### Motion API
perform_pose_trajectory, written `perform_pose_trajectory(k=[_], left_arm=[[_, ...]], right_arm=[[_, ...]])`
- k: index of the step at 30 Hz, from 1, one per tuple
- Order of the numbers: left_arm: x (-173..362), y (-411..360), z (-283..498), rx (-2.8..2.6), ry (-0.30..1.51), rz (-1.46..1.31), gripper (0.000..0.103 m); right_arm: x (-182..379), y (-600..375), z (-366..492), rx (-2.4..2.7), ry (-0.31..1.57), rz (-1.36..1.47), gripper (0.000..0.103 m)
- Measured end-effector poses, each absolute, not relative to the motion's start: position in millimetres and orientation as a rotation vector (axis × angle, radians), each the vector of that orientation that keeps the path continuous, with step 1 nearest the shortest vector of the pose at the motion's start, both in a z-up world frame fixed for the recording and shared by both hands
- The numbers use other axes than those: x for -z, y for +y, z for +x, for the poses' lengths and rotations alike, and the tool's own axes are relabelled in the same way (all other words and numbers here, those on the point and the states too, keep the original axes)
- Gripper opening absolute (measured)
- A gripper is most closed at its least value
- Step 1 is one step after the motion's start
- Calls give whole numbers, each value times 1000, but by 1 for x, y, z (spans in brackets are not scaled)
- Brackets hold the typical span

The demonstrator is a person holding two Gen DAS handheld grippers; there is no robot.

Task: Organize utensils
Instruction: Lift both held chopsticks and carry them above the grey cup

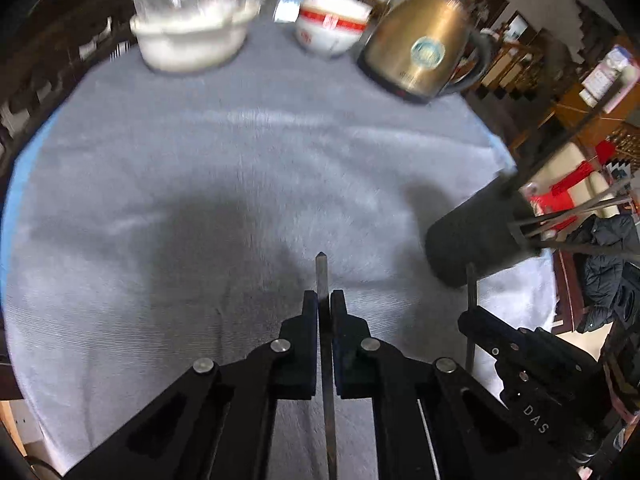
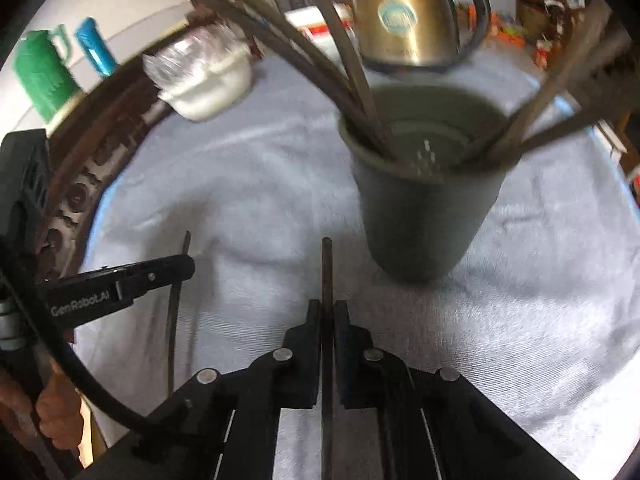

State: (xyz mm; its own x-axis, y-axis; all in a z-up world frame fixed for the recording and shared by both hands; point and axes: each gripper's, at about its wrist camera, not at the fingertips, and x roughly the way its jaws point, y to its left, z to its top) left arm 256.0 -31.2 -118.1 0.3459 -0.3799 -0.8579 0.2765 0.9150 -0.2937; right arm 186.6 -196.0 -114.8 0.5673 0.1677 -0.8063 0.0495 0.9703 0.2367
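Left gripper (image 1: 324, 300): jaws clenched on a chopstick (image 1: 322, 276), its tip poking out ahead of the fingertips, shaft running back between them. Held above the grey cloth (image 1: 200, 184).

Right gripper (image 2: 328, 308): jaws clenched on a second chopstick (image 2: 327, 264), same manner, tip forward of the pads.

Cup (image 2: 424, 200): dark, upright on the cloth, just ahead and right of the right jaws. Several chopsticks (image 2: 344, 64) stand in it, fanned against the rim on both sides. From the left wrist view the cup (image 1: 476, 236) sits forward and far right of the left jaws.

Far ahead, at the cloth's back edge: brass kettle (image 1: 420, 48), red-banded bowl (image 1: 332, 24), white pot (image 1: 188, 36). Frames blurred.
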Motion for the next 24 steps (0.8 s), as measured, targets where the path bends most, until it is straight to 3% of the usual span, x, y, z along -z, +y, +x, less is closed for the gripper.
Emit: perform_pose_trajectory(k=[10,24], left_arm=[[36,-9,210,465,929,-114,5],[-32,-23,178,517,742,-110,5]], right_arm=[[34,-202,138,-129,728,281,6],[-38,-223,94,-118,500,316,6]])
